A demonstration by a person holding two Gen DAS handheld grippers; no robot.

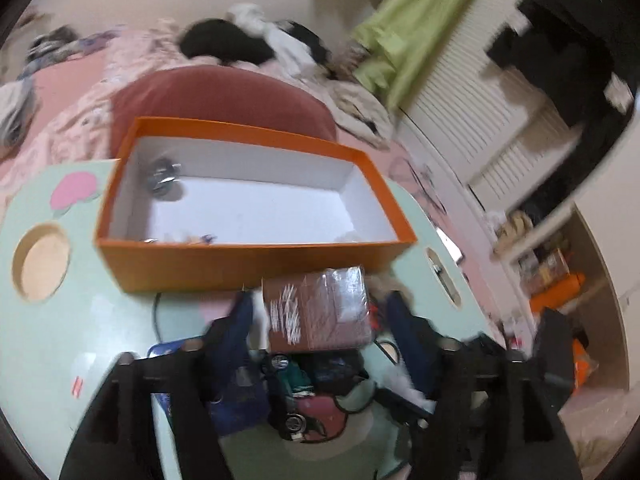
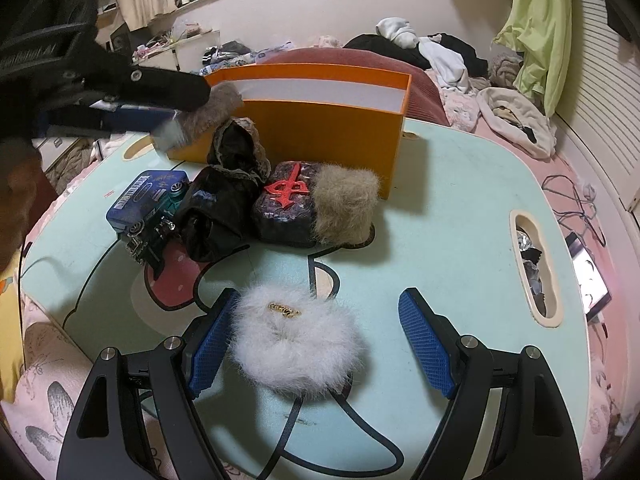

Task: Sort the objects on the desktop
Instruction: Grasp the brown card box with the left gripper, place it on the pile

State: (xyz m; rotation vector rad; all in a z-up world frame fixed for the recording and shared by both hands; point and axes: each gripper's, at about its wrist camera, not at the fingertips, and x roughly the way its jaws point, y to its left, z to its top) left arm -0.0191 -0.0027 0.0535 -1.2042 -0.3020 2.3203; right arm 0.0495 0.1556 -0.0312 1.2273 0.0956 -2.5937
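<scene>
Left hand-held gripper clamps blurred brown block; right hand-held gripper wide, straddling white fur puff.

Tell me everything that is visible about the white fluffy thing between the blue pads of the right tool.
The white fluffy thing is a round, soft puff of long pale fur, with a small gold metal piece on top. It lies flat on the mint-green table, apart from the other objects. The right tool is open around it: the left blue pad touches or nearly touches its fur, and the right pad stands clear. Its underside is hidden.
</scene>
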